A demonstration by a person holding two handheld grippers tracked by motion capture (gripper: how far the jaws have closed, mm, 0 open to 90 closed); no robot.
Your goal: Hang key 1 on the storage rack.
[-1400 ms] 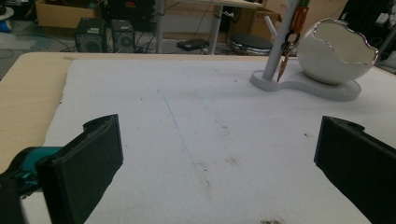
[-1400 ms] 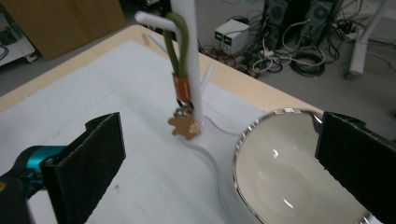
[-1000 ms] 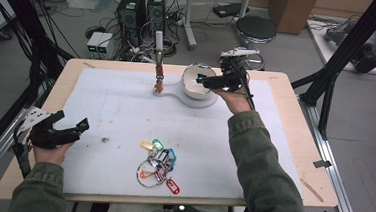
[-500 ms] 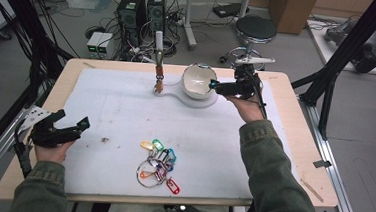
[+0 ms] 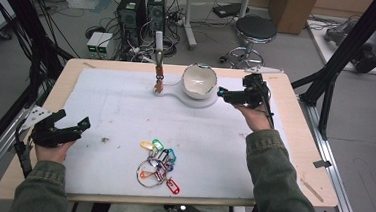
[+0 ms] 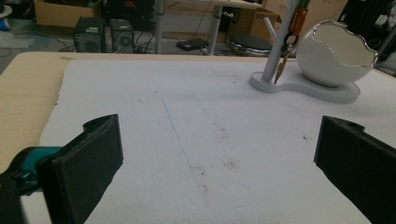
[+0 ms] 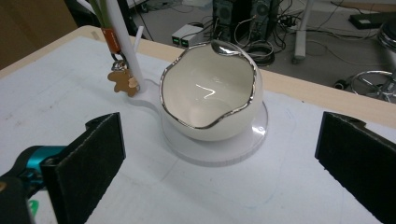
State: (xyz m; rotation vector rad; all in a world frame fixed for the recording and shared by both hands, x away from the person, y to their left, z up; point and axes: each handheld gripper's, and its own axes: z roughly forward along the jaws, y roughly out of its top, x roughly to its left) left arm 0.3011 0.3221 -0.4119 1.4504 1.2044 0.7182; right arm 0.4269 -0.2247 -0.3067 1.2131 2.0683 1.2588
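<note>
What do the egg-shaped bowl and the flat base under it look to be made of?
The egg-shaped bowl looks like glazed white ceramic: a bright highlight sits on its glossy inside, and its jagged rim carries a mirror-like silver band, probably metallic plating. The flat base seems to be plastic, its edge near the right tool looking clear like acrylic, though coated wood cannot be ruled out.

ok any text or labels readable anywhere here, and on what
None can be read.
Key tags: paper windows too small to read.
Orange tag on the stand: no lettering shows.
Egg bowl: plain, no marks.
Computer towers: too blurred to tell.
</note>
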